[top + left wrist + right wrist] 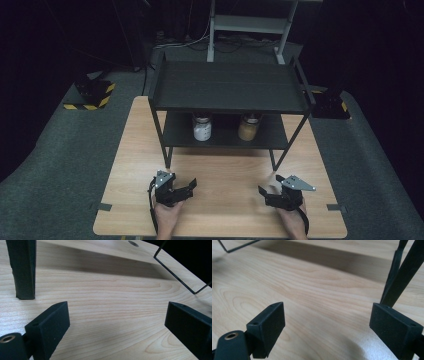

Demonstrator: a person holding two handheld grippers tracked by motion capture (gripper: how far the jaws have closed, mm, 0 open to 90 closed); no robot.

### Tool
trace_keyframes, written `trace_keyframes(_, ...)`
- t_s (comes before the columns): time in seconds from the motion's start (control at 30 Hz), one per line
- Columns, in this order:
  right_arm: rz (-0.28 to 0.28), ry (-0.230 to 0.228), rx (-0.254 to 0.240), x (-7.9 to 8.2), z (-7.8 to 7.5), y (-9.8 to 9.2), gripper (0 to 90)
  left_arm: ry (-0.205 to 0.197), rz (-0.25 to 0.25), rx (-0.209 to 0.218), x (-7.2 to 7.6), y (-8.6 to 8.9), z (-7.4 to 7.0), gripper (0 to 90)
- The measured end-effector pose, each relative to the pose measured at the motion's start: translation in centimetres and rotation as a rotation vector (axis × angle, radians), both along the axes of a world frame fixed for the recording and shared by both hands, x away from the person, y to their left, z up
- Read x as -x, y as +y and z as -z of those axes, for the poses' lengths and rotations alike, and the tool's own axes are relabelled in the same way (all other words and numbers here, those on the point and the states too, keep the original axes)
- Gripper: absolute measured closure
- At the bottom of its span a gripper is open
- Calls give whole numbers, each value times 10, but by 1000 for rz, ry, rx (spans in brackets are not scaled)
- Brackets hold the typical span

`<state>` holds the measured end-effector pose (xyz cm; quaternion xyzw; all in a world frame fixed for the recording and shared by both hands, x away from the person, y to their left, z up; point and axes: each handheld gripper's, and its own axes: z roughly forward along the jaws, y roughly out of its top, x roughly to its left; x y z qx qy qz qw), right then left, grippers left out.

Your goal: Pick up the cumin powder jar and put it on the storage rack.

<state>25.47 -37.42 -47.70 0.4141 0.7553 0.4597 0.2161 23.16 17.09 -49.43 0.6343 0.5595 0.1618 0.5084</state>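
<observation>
Two jars, one white point(202, 129) and one amber point(248, 128), stand well apart on the lower shelf point(225, 137) of a black rack point(227, 87), tucked under its top deck, likely so that they must be drawn out forward rather than lifted straight up. Both are far from either claw. On the near side of the wooden table point(225, 170), a person's hands hold the left claw point(186, 186) and the right claw point(264, 192) low over bare board, each with jaws wide apart and nothing between them; the left gripper view shows wood grain between its pads point(50, 327), the right gripper view the same point(268, 326). The claws seem parked here, pointed inward, ready to start. The rack's front legs point(23, 267) frame the way in: the left claw sits just beside one, the right claw near the other point(399, 275). Between the legs the opening is broad, but headroom under the top deck looks tight. The table's front edge lies close behind the wrists.
</observation>
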Motion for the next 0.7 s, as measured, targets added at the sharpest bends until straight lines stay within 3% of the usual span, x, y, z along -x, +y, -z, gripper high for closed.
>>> trace_keyframes(0.27, 14, 28, 6, -7, -3, 5, 142, -2, -1, 1, 0, 0, 0, 61)
trace_keyframes(0.47, 41, 65, -31, -11, -3, 1, 150, -4, 1, -1, 1, 0, 0, 61)
trace_keyframes(0.7, 43, 96, -21, -16, -6, 3, 153, 0, 3, -2, 1, 0, 0, 62)
